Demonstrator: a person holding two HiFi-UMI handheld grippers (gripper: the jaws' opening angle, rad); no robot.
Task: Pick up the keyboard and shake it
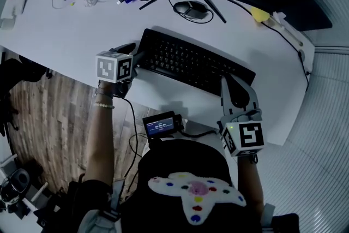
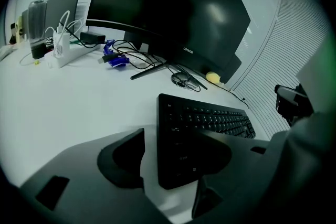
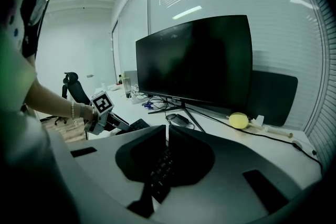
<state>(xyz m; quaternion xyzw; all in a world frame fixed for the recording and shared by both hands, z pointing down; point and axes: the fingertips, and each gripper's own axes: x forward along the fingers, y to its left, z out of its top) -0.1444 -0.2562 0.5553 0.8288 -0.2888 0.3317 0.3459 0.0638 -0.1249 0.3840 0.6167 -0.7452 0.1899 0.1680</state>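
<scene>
Head view: one keyboard (image 1: pixel 191 65), left fingers (image 2: pixel 123 157) spread astride its end, right fingers (image 3: pixel 144 157) closed.

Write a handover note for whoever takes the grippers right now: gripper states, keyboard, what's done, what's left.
Left gripper: open, jaws straddling the left end of the keyboard, not pressing on it.
Right gripper: shut, lying over the keyboard's right part; no grip on it shows.
Keyboard: flat on the desk, in front of the monitor.
Done: both grippers are at the keyboard.
Left: get a grip on the ends, lift it, shake it.
</scene>
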